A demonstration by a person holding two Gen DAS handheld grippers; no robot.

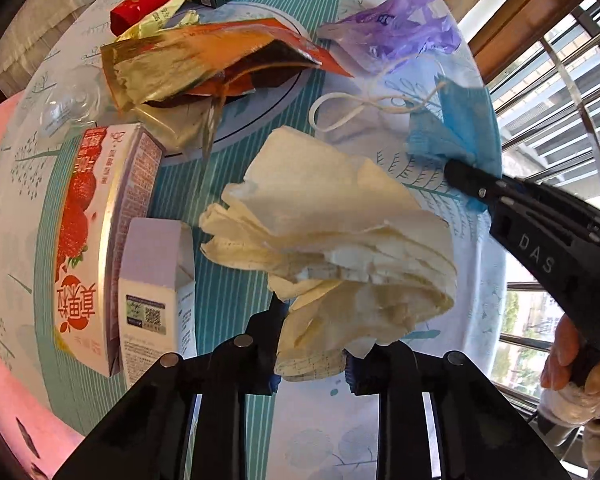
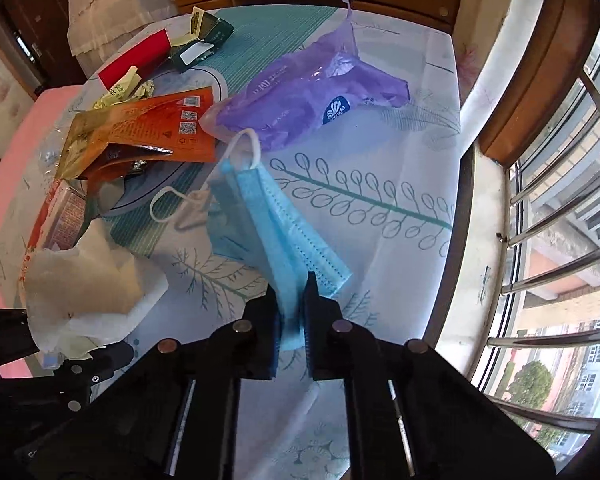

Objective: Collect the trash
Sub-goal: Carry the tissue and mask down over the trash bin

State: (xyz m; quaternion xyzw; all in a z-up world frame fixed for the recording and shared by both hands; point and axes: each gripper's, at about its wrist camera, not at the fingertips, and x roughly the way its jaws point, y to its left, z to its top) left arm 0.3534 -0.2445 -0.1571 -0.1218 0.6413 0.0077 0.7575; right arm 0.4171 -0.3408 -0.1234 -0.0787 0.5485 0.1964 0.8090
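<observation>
1. Left gripper (image 1: 312, 356) clamped narrow on crumpled white tissue (image 1: 340, 240), lifted off tablecloth (image 1: 472, 240).
2. Right gripper (image 2: 292, 320) pinched tight on blue face mask (image 2: 276, 220), ear loops (image 2: 180, 208) trailing on cloth.
3. Beyond: purple plastic bag (image 2: 312, 96), orange foil pouch (image 2: 156, 128), red wrapper (image 2: 136, 60), dark green packet (image 2: 204, 40).
4. Left of tissue: strawberry carton (image 1: 88, 240), white box (image 1: 156, 300) just beside it.

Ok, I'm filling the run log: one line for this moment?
left gripper: shut on tissue | right gripper: shut on mask | purple bag, wrappers: on table
</observation>
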